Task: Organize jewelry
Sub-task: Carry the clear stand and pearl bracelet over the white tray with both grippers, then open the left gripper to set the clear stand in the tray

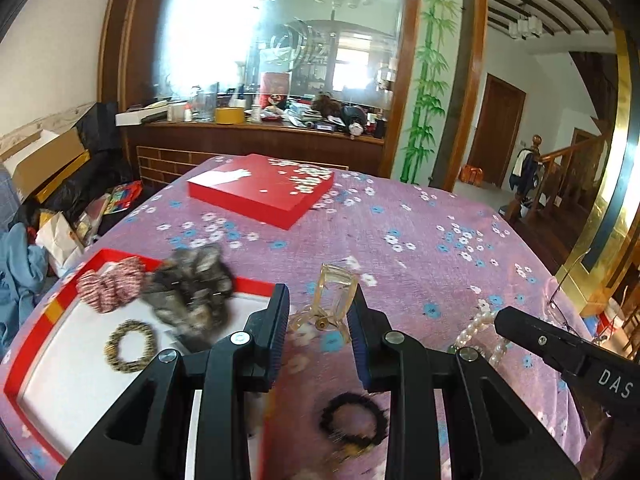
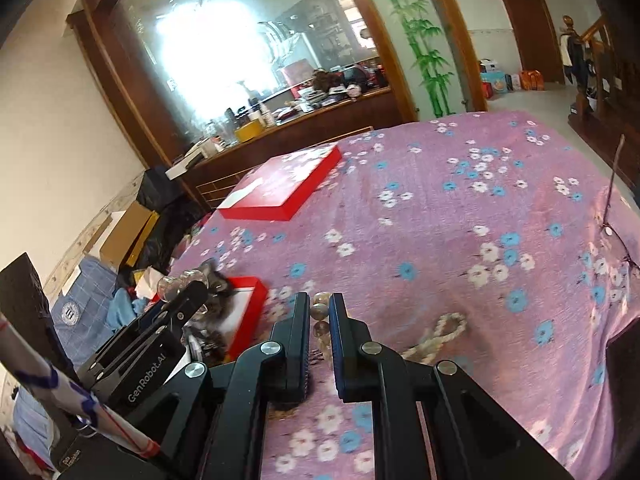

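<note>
My left gripper (image 1: pixel 320 312) is shut on a clear amber hair claw clip (image 1: pixel 326 300), held just above the flowered cloth. To its left is a red box (image 1: pixel 36 344) with a white floor, which holds a red-and-white scrunchie (image 1: pixel 110 286), a grey-brown scrunchie (image 1: pixel 192 292) and a leopard-print hair tie (image 1: pixel 130 346). A black hair tie (image 1: pixel 352 420) lies under my left gripper. My right gripper (image 2: pixel 320 300) is shut on a strand of translucent brownish beads (image 2: pixel 320 310). A pearl strand (image 2: pixel 440 332) lies on the cloth to its right.
The red box lid (image 1: pixel 260 192) rests further back on the pink flowered cloth (image 1: pixel 400 220). A pair of thin-framed glasses (image 1: pixel 560 308) lies near the table's right edge. Cartons and bags crowd the floor on the left, and a cluttered wooden counter stands behind.
</note>
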`<state>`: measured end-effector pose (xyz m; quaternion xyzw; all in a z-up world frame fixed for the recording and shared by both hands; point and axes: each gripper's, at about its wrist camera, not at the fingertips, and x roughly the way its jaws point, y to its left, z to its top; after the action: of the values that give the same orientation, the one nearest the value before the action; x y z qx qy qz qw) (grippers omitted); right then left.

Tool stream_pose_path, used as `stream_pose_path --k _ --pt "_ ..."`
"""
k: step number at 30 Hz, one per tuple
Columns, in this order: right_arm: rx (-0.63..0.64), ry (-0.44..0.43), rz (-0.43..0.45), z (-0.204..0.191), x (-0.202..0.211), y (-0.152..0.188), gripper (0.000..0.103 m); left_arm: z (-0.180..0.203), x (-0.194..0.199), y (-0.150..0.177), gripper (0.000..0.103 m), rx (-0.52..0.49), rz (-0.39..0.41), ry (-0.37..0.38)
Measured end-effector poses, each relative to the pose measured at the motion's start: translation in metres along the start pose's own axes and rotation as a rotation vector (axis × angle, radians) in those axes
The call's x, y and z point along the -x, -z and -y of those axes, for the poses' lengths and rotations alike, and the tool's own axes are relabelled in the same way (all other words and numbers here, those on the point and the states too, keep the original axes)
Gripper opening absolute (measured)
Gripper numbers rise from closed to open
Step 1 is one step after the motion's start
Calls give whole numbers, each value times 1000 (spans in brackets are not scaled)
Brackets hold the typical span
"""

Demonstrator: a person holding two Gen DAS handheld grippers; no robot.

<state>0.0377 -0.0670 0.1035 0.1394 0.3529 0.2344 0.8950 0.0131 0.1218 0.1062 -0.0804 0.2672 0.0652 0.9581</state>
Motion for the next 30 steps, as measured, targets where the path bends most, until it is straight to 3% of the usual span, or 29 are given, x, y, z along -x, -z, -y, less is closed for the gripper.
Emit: stream_pose_path --k 10,19,27,30 --pt "100 -88 -31 -81 -16 14 10 -99 29 3 28 107 9 -112" --pt "173 -163 -128 -145 -62 28 11 -201 17 19 28 256 -73 -228" --pt "170 -234 -198 -182 -96 35 11 -237 -1 30 28 332 -89 -282" --pt "180 -248 -202 -187 -99 39 11 -240 -10 36 28 352 -127 -261"
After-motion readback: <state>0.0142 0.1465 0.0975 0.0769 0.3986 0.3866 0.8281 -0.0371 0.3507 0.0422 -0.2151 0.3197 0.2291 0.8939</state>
